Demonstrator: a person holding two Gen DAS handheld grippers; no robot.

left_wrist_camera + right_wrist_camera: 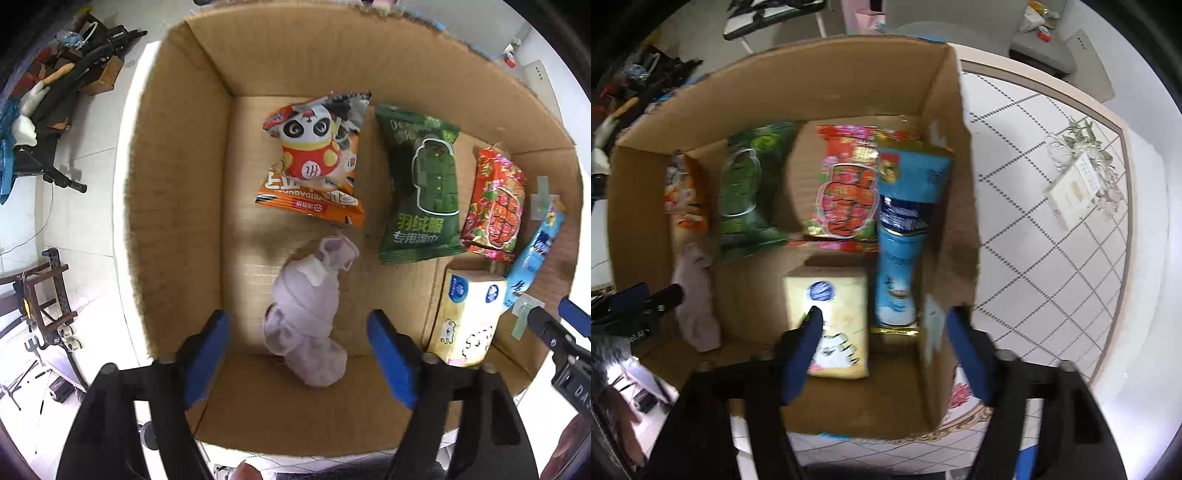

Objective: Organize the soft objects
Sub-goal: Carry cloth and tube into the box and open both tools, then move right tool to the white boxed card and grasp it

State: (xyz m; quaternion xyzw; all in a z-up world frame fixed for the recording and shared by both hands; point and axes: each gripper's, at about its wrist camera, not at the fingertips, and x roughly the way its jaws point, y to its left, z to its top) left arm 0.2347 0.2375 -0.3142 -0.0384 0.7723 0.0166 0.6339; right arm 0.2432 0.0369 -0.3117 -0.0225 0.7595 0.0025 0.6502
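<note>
White floor tiles and a patterned worktop (1034,155) surround an open cardboard box (177,177), which already holds an orange panda snack bag (314,162), a green wipes pack (421,188), a red flowered pack (495,203), a blue pack (535,251) and a yellow tissue pack (469,314). A lilac rolled cloth (306,314) lies on the box floor directly below the left hand-held gripper (297,354), whose jaws are spread wide and grip nothing; it looks freshly placed, or about to be adjusted. The right hand-held gripper (882,343) hangs over the tissue pack, likewise wide open and empty. Next probably comes fetching another soft item; a pale packet (1075,192) on the worktop may be a candidate, though blur makes it hard to identify.
</note>
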